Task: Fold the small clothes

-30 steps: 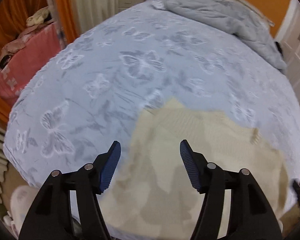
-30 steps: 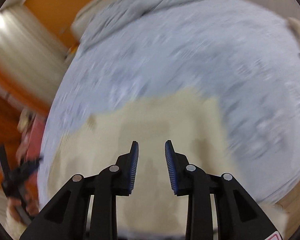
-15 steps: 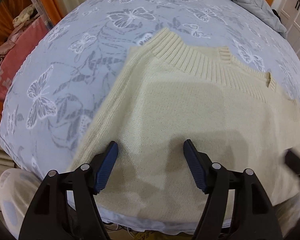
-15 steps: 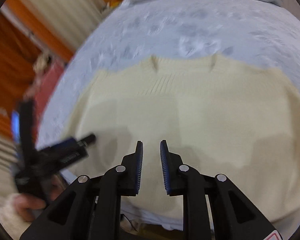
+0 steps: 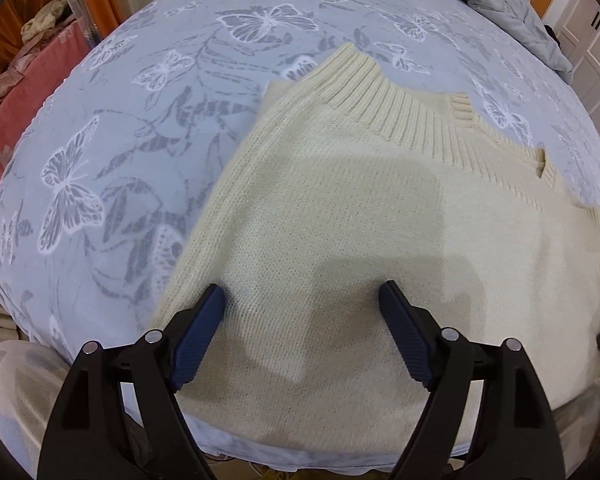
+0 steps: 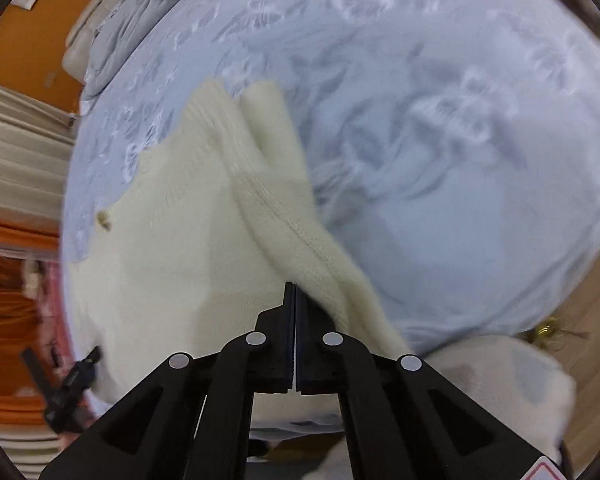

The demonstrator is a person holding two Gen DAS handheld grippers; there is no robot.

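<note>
A cream knitted sweater [image 5: 360, 216] lies flat on the blue butterfly bedspread [image 5: 148, 128], its ribbed hem toward the far side. My left gripper [image 5: 300, 300] is open, its blue pads low over the sweater's near left part, empty. In the right wrist view the sweater [image 6: 188, 248] has its right side and sleeve [image 6: 276, 168] bunched in a ridge. My right gripper [image 6: 292, 292] is shut, jaws together, at the base of that ridge; whether it pinches the knit I cannot tell. The left gripper shows at the left edge of the right wrist view [image 6: 72, 392].
A grey quilt [image 5: 508, 4] is heaped at the far end of the bed. Pink and orange laundry [image 5: 16, 100] sits left of the bed. White cupboard doors [image 5: 592, 40] stand at the right. The bed's near edge [image 5: 260, 452] is close below the grippers.
My right gripper has closed from slightly open and swung to the sweater's right side. My left gripper has come lower and closer over the sweater, still open.
</note>
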